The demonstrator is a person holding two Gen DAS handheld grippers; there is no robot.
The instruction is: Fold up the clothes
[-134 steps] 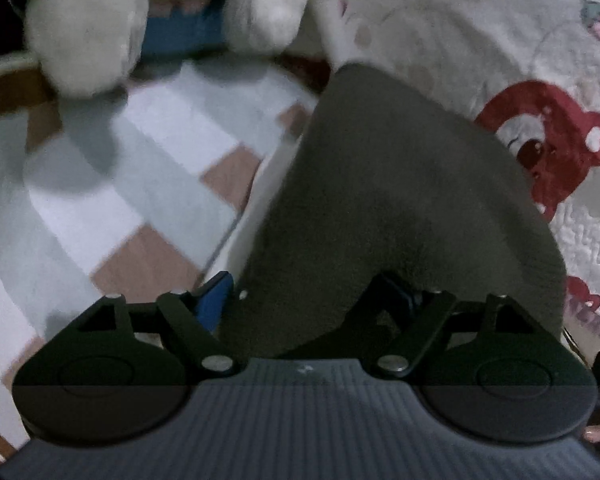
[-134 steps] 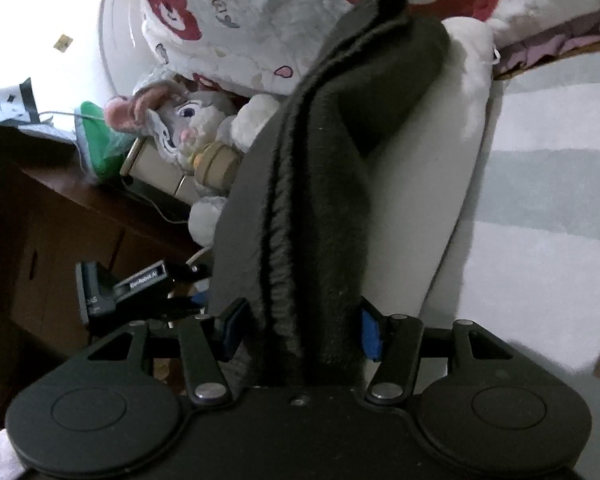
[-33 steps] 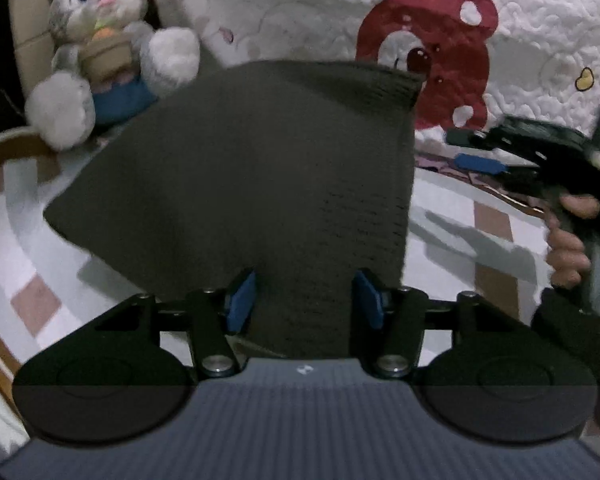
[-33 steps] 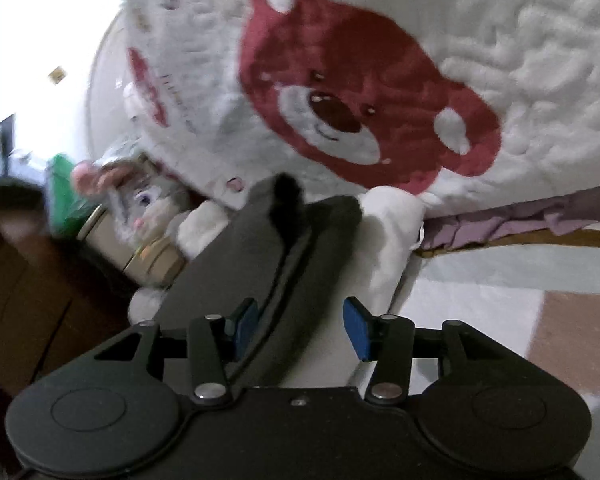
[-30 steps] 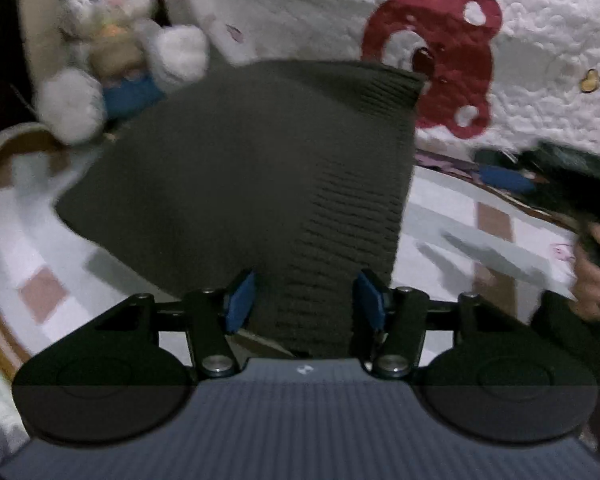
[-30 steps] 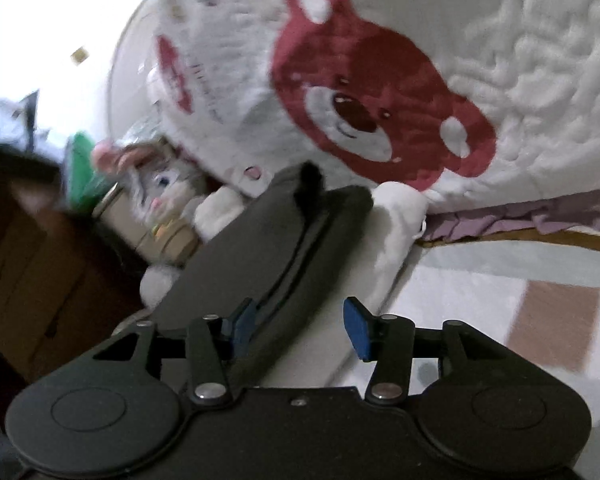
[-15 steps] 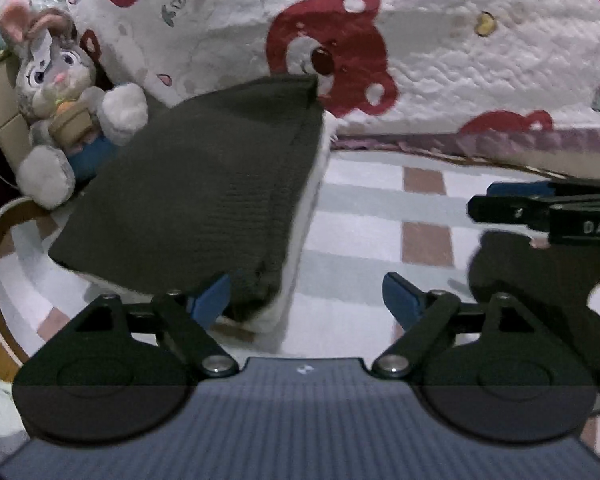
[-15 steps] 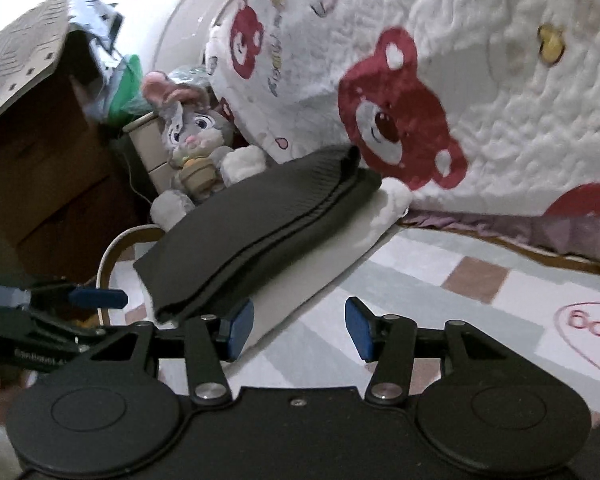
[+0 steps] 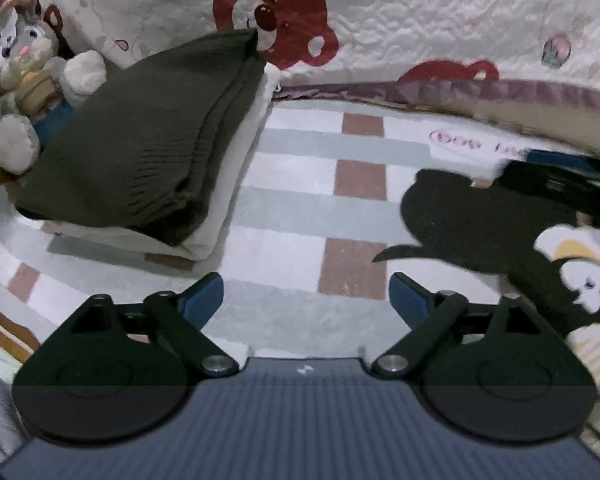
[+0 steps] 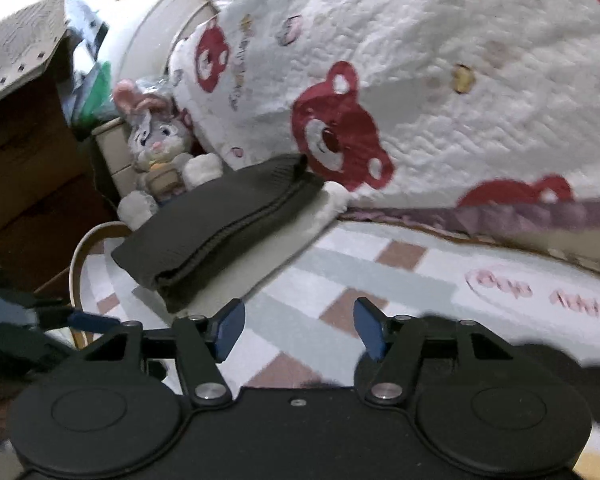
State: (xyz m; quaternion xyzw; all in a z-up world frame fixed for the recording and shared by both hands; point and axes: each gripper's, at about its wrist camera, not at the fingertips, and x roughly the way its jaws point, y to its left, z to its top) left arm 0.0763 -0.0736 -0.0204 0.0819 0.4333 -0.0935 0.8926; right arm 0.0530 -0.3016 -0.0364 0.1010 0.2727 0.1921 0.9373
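A folded dark green knit sweater [image 9: 140, 140] lies on top of a folded white garment [image 9: 236, 168] on the checked rug, at the left in the left wrist view. The stack also shows in the right wrist view [image 10: 220, 224]. A black garment with a white cartoon print [image 9: 500, 240] lies unfolded at the right. My left gripper [image 9: 306, 300] is open and empty above the rug, between the stack and the black garment. My right gripper [image 10: 300, 330] is open and empty, over the rug and the black garment's edge [image 10: 540, 364].
A plush rabbit [image 9: 20, 80] sits behind the stack. A white quilt with red bears [image 9: 380, 20] hangs down at the back. A wooden cabinet [image 10: 20, 184] stands at the left. The rug's curved edge [image 10: 84, 248] is at the left.
Both grippers let go of the green sweater, opened wide and drew back from the stack. The right gripper swung over to the black garment at the right.
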